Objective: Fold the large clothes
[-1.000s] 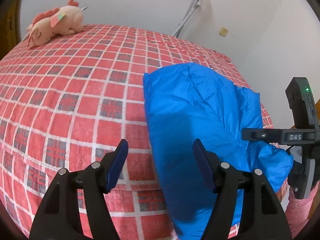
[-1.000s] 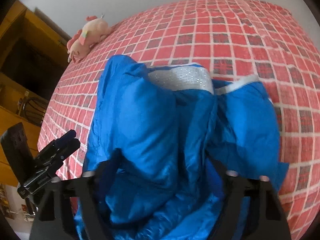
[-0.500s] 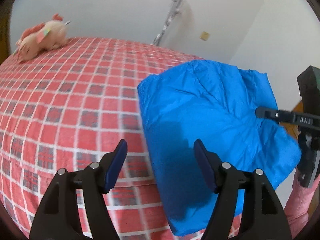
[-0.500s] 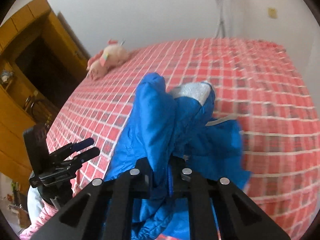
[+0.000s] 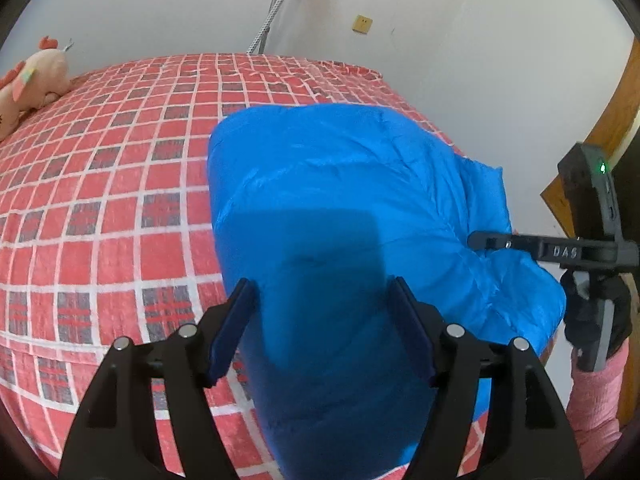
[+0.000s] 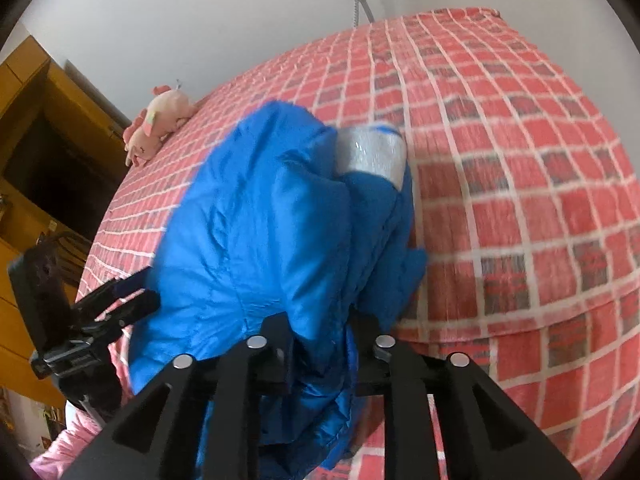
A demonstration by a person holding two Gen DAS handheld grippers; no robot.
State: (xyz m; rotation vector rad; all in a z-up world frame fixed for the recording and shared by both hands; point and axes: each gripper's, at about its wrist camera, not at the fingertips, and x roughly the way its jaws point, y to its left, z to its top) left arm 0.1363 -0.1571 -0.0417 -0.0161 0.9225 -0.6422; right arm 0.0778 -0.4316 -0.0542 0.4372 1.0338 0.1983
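1. The blue puffer jacket point(image 5: 344, 216) lies bunched on the bed's red plaid bedspread point(image 5: 100, 208), near the bed's front edge, its bulk folded over on itself.
2. In the right wrist view a patch of silvery lining point(image 6: 370, 152) shows at the far end of the jacket (the only part not blue).
3. The left gripper point(image 5: 322, 328) hangs just above the jacket's near edge with its jaws wide apart; they have just been opening a little further, and the blue pads point(image 5: 230, 336) do not press on the fabric, though the cloth lies below and between them.
4. The right gripper point(image 6: 320, 344) is clamped on a thick fold of the jacket; its jaws have just eased a little, and the fabric is bunched up tight between them.
5. From the left wrist view the right gripper's fingertip reaches in from the right onto the jacket's right side, held by a hand with a pink sleeve point(image 5: 596, 396).
6. A pink plush toy point(image 6: 158, 126) lies at the bed's far left corner, well apart from the jacket.
7. There are no containers in sight.
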